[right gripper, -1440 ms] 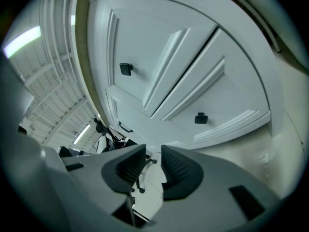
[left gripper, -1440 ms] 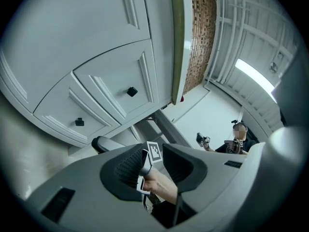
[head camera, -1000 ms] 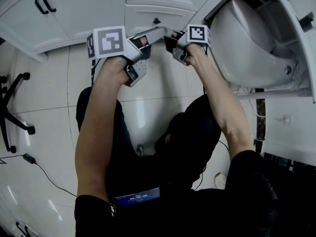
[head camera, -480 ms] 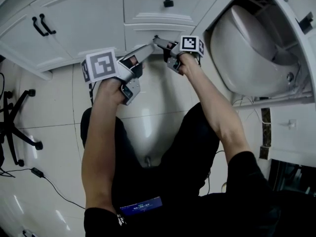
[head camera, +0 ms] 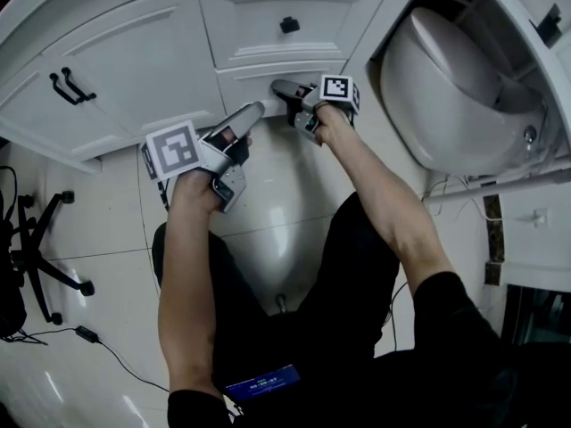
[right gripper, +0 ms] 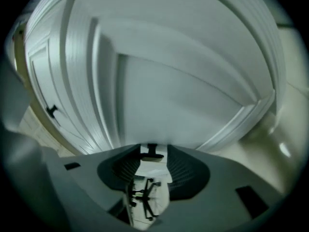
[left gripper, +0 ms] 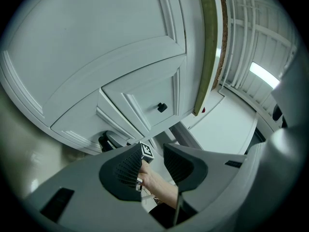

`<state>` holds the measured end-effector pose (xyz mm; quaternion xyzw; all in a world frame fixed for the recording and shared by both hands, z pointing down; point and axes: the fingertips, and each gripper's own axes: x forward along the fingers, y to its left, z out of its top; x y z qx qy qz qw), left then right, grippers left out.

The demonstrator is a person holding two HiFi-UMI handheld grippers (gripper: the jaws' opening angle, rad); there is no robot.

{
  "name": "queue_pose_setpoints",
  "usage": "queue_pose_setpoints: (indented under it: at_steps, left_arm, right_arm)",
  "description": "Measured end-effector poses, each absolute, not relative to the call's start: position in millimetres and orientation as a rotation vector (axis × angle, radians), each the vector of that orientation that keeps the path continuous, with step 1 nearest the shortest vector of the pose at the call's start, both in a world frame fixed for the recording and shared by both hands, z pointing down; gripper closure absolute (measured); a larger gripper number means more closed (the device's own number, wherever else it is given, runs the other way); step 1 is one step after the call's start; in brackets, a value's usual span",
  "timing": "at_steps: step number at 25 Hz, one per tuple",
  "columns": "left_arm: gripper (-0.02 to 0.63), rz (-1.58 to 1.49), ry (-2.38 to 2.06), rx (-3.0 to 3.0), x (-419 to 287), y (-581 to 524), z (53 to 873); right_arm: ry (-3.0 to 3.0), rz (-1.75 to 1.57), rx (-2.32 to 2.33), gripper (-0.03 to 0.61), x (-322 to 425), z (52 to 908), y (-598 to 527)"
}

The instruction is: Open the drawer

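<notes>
While the person crouches over the glossy white tiled floor (head camera: 268, 226), the task stands at the grasp stage: the handle is reached but the pull is not yet begun. The target appears to be the lower white panelled drawer (head camera: 252, 78) of the white cabinet, which sits fully closed and flush under a matching upper drawer (head camera: 259, 12) that carries its own black knob (head camera: 289, 25).

The right gripper (head camera: 285, 90) is pushed up to the lower drawer's front. In the right gripper view its jaws stand apart on either side of the small black knob (right gripper: 151, 151), which lies between their tips. They have just been closing in on it, yet a sliver of gap seems to remain at each ribbed pad, so no firm grip can be claimed.

The left gripper (head camera: 243, 119) hovers just beside the right one, a little farther from the cabinet. Its jaws are moderately open and hold nothing; only the person's right hand (left gripper: 153, 183) shows through the gap.

The next move probably calls for the right jaws to close fully on the knob, then a straight pull away from the cabinet face, in line with the drawer's travel. A small knob could slip from the pads if the pull is angled or the squeeze is light. The left gripper seems to have no part to play yet.
</notes>
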<state>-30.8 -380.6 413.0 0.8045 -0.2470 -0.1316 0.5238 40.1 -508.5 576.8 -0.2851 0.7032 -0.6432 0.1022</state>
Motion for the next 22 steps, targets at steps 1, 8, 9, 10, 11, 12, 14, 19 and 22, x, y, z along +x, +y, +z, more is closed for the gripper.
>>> queue_pose_setpoints:
  at_steps: [1,8,9,10,11,12,14,19,22]
  left_arm:
    - [0.472,-0.314,-0.591,1.926,-30.5,-381.7,413.6]
    - [0.472,-0.297,-0.582,1.938,-24.1,-383.4,414.9]
    - [0.472,-0.299,-0.578,1.939,-23.3,-382.8,414.6]
    - [0.472,-0.300,-0.576,1.939,-22.9,-382.2,414.5]
    - [0.472,-0.299,-0.577,1.936,-22.8,-381.6,414.8]
    - [0.472,-0.296,-0.579,1.933,-23.0,-381.1,415.3]
    - [0.472,-0.289,-0.583,1.931,-23.3,-380.8,416.3]
    - [0.472,-0.281,-0.573,1.942,-20.1,-380.2,416.1]
    - [0.472,-0.276,-0.570,1.943,-17.6,-380.0,416.4]
  right_arm:
    - [2.006,-1.930,-0.794,0.385,41.0,577.3,-508.7]
    - [2.002,-1.937,-0.728,0.384,40.7,577.3,-509.5]
    - [2.019,-1.928,-0.729,0.383,40.6,577.7,-509.5]
    - [2.028,-1.924,-0.732,0.381,40.6,577.9,-509.3]
    - [2.032,-1.922,-0.734,0.379,40.4,577.8,-508.8]
    - [2.035,-1.921,-0.734,0.379,39.9,577.4,-508.4]
    - [2.045,-1.918,-0.736,0.379,39.1,576.8,-508.1]
    - [2.074,-1.914,-0.758,0.380,39.4,577.8,-507.8]
    - [2.081,-1.914,-0.758,0.382,39.0,576.3,-507.4]
